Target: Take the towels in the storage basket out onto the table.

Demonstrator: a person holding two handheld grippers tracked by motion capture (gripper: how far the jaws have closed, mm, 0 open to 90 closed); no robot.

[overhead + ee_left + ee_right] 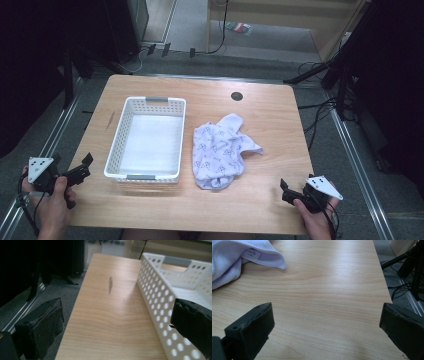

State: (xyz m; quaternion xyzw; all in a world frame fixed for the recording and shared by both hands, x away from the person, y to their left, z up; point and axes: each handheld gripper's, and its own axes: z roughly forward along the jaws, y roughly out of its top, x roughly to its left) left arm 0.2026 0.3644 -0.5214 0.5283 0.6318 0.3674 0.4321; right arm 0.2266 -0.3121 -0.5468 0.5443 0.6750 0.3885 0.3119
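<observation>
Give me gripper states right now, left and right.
Left gripper: open, holding nothing, beside the white basket.
Right gripper: open, holding nothing, short of the crumpled cloth.

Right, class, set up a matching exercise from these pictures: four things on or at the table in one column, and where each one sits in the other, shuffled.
Things:
1. white perforated plastic basket
2. crumpled pale patterned cloth
3. small round black hole in the tabletop
4. left tool

Places:
A. far side of the wooden table, right of centre
B. near left corner of the table, jaws apart
C. left half of the table, nothing inside
D. middle of the table, just right of the basket

Pairs: 1-C, 2-D, 3-A, 4-B
</observation>
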